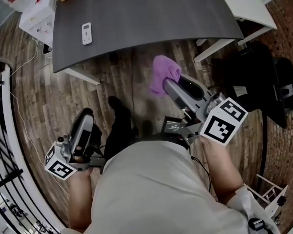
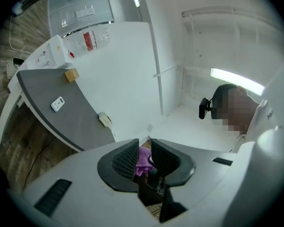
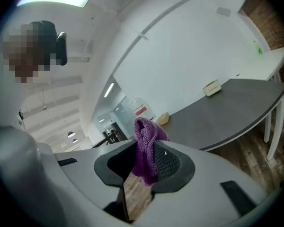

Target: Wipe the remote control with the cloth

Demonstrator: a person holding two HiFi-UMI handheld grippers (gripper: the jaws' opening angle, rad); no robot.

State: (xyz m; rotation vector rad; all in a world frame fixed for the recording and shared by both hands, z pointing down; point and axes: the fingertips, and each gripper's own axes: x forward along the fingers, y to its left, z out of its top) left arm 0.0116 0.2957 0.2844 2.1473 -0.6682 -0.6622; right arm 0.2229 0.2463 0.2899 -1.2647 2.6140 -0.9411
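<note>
Purple cloth clamped in right gripper jaws, limp, soft, light; left gripper jaws closed on nothing; white remote control flat on grey worktop, well apart from both; probably light, rigid, slick, best pinned by its long edges.

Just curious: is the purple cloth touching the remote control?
Apart. Head view: purple cloth hangs from right claw over the floor; remote control lies on the table.

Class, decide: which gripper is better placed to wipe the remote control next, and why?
Right: the right gripper holds the purple cloth; the left gripper is shut and empty.
</note>
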